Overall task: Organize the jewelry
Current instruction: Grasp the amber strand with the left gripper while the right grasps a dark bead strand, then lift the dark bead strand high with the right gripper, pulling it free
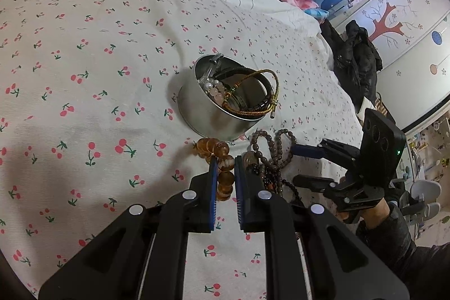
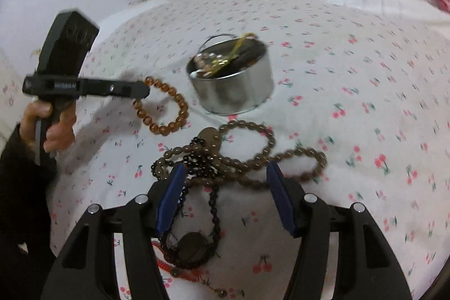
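Cherry-print bed sheet (image 1: 84,103) under everything. My left tool (image 1: 225,163) pinches amber bead bracelet (image 1: 222,159), just beside metal tin (image 1: 222,114) full of jewelry. My right tool (image 2: 225,173) gapes wide over brown bead strand (image 2: 253,148), gripping nothing.

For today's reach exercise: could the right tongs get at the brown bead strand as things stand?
Probably yes. The right tongs stand open just above the brown strand, nothing covering it. A black strand tangled across it may come along. The left tongs, shut on the amber bracelet, are off to the side.
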Available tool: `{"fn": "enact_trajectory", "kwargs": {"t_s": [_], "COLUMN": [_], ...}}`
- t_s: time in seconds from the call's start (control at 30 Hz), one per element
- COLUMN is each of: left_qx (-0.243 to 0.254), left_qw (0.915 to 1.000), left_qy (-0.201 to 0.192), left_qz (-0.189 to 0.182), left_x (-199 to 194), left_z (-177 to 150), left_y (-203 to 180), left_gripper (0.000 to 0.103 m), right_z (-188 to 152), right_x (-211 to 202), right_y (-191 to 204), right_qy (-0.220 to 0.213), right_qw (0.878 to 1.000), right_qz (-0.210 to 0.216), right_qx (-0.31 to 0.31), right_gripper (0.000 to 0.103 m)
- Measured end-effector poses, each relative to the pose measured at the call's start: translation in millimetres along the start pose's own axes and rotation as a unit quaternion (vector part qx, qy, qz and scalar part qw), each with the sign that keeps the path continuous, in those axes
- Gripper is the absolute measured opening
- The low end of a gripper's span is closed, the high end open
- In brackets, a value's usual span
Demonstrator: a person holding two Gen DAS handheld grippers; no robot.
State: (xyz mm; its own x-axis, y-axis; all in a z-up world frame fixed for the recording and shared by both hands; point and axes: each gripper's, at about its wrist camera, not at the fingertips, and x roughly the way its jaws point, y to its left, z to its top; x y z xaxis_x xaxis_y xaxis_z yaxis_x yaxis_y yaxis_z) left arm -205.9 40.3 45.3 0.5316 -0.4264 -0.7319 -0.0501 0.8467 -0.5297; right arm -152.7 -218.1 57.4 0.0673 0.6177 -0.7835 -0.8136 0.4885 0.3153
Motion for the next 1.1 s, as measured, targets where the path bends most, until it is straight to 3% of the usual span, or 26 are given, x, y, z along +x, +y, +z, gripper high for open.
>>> {"fn": "enact_trajectory", "kwargs": {"t_s": [0.07, 0.23, 0.4, 0.43, 0.5, 0.53, 0.57, 0.83, 1.1], "left_qx": [-0.002, -0.005, -0.004, -0.004, -0.005, -0.005, -0.005, -0.008, -0.01], "left_qw": [1.0, 1.0, 1.0, 1.0, 1.0, 1.0, 1.0, 0.9999, 0.9997], "left_qy": [-0.001, -0.002, 0.0, 0.0, 0.0, 0.0, 0.0, -0.005, -0.011], "left_qz": [0.001, 0.0, 0.0, 0.001, 0.001, 0.001, 0.001, -0.011, -0.02], "left_x": [-0.3, -1.3, 0.0, -0.1, -0.4, -0.5, -0.6, -4.4, -11.1], "left_z": [-0.1, -0.3, -1.3, -1.3, -0.5, -0.5, -0.6, -0.9, -0.1], "left_y": [0.6, 2.9, 2.4, 2.6, 3.5, 3.4, 3.4, 3.3, 2.5], "left_gripper": [0.011, 0.011, 0.011, 0.011, 0.011, 0.011, 0.011, 0.011, 0.011], "right_z": [4.7, 3.5, 5.9, 6.1, 7.3, 8.3, 9.9, 18.9, 27.2], "right_x": [6.4, 9.9, 25.0, 27.2, 27.8, 25.2, 21.4, -17.6, -73.2], "right_y": [1.9, -17.6, -25.4, -23.1, -22.7, -26.0, -30.2, -55.8, -68.8], "right_qy": [0.021, 0.057, 0.065, 0.062, 0.057, 0.049, 0.038, -0.051, -0.161], "right_qw": [1.0, 0.998, 0.998, 0.998, 0.998, 0.999, 0.999, 0.993, 0.967], "right_qz": [-0.011, 0.007, -0.002, -0.007, -0.014, -0.014, -0.017, 0.053, 0.138], "right_qx": [-0.019, -0.019, -0.025, -0.031, -0.027, -0.013, -0.001, 0.089, 0.139], "right_gripper": [0.059, 0.059, 0.059, 0.055, 0.033, 0.015, 0.012, 0.008, 0.008]}}
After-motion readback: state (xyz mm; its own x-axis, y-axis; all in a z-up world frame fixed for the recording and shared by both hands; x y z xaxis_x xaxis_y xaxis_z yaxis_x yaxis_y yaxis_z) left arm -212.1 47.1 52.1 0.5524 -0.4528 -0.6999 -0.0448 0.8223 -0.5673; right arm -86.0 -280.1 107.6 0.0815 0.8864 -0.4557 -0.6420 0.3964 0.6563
